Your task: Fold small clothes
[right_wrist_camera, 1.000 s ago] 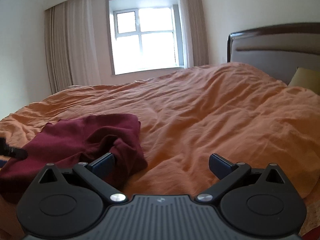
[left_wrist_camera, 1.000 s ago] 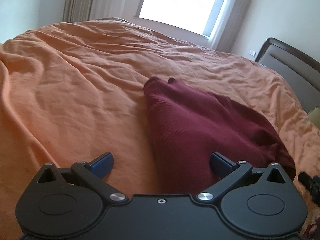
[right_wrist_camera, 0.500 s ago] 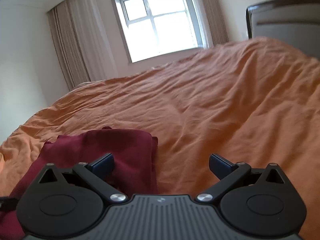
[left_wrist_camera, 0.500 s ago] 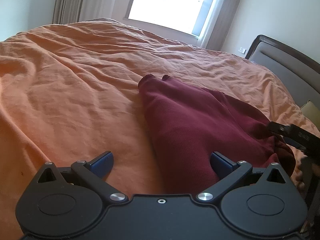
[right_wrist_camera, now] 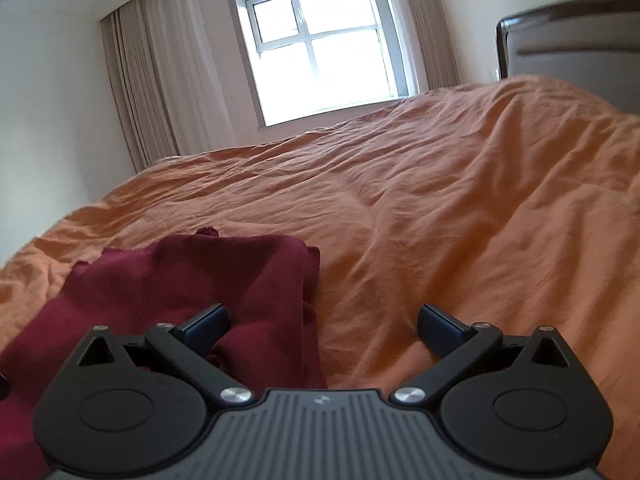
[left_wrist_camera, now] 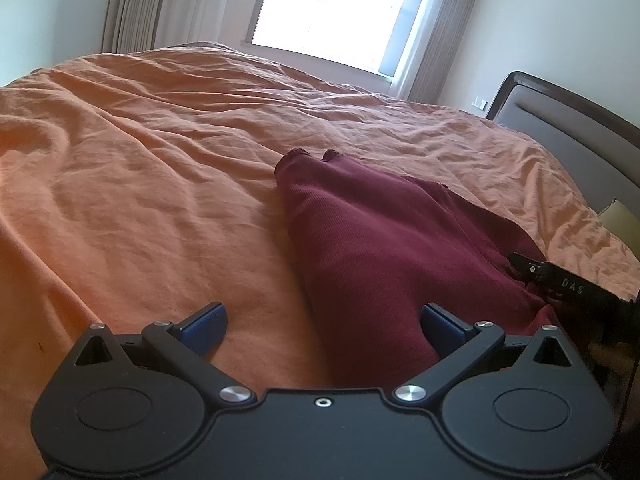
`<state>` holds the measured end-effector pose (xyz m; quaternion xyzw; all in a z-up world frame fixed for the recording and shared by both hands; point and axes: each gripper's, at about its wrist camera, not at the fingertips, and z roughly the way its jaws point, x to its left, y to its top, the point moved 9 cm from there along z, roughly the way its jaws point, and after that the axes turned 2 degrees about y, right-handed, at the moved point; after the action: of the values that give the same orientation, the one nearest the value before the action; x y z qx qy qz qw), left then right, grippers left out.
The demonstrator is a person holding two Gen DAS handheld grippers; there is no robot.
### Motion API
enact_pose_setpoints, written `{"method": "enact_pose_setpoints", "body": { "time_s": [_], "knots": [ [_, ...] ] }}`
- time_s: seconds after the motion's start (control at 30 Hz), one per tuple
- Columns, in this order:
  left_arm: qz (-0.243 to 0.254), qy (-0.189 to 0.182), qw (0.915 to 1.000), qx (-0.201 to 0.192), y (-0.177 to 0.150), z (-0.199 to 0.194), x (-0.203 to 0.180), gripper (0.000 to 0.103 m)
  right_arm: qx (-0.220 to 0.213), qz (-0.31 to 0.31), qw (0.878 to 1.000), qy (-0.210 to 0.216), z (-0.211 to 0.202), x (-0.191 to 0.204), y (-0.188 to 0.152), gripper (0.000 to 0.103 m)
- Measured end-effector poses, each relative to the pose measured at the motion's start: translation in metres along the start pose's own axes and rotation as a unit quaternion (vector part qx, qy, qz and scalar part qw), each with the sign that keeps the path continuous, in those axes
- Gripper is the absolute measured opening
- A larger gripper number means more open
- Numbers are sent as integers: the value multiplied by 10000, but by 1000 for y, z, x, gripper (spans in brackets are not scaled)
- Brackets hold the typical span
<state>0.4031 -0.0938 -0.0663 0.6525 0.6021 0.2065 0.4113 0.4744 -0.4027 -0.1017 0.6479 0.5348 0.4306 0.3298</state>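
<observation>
Lying on the wrinkled orange bed cover (left_wrist_camera: 160, 184), the dark red ribbed knit garment (left_wrist_camera: 372, 248) was bunched and partly doubled over itself, not yet in any neat fold. It sat near the front of the bed, well apart from the dark-framed grey padded headboard (left_wrist_camera: 568, 128).

The left gripper (left_wrist_camera: 324, 322) hung low over the near end of the garment, its blue-tipped fingers (left_wrist_camera: 204, 322) spread wide and holding nothing; one finger stood over bare cover, the other over the cloth. The right gripper (right_wrist_camera: 322, 322) was likewise spread wide and empty, with one fingertip over the garment's right side and the other over bare bedding. In the left wrist view its black body showed at the garment's far right edge.

The step in hand appeared to be the approach: both tools were lined up on the near edge, and no grasp had been taken. The next move probably called for each tool to pinch a near corner or hem, catching one layer only if the piece had to be spread flat first. The soft knit would likely sag and drag, and the cover beneath could be caught with it.

No basket, box or other container was visible in either view.
</observation>
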Motion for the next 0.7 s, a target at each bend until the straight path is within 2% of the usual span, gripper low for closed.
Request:
{"method": "enact_pose_setpoints", "body": {
  "time_s": [0.17, 0.2, 0.27, 0.33, 0.43, 0.6, 0.7],
  "knots": [
    [-33, -47, 10000, -59, -2, 0, 1, 103, -353, -858, 9950, -366, -8, 22, -3, 100],
    [-38, -54, 10000, -58, -1, 1, 1, 103, -416, -1037, 9932, -340, -9, 27, -4, 97],
    [-55, -74, 9999, -63, 1, 0, 2, 103, -492, -1338, 9895, -218, -12, 38, -7, 83],
    [-67, -94, 9999, -65, 3, 0, 2, 103, -455, -1392, 9892, -25, -11, 42, -8, 75],
    [-111, -95, 9999, -73, 6, 1, 2, 103, -318, -1118, 9929, 257, -9, 39, -8, 74],
    [-52, -125, 9999, -5, 13, 11, -8, 102, -8, -163, 9958, 896, -2, 16, -9, 75],
    [-20, -252, 9993, 258, 13, 20, -17, 102, 5, 35, 9937, 1122, -1, 12, -11, 72]
  ]
}}
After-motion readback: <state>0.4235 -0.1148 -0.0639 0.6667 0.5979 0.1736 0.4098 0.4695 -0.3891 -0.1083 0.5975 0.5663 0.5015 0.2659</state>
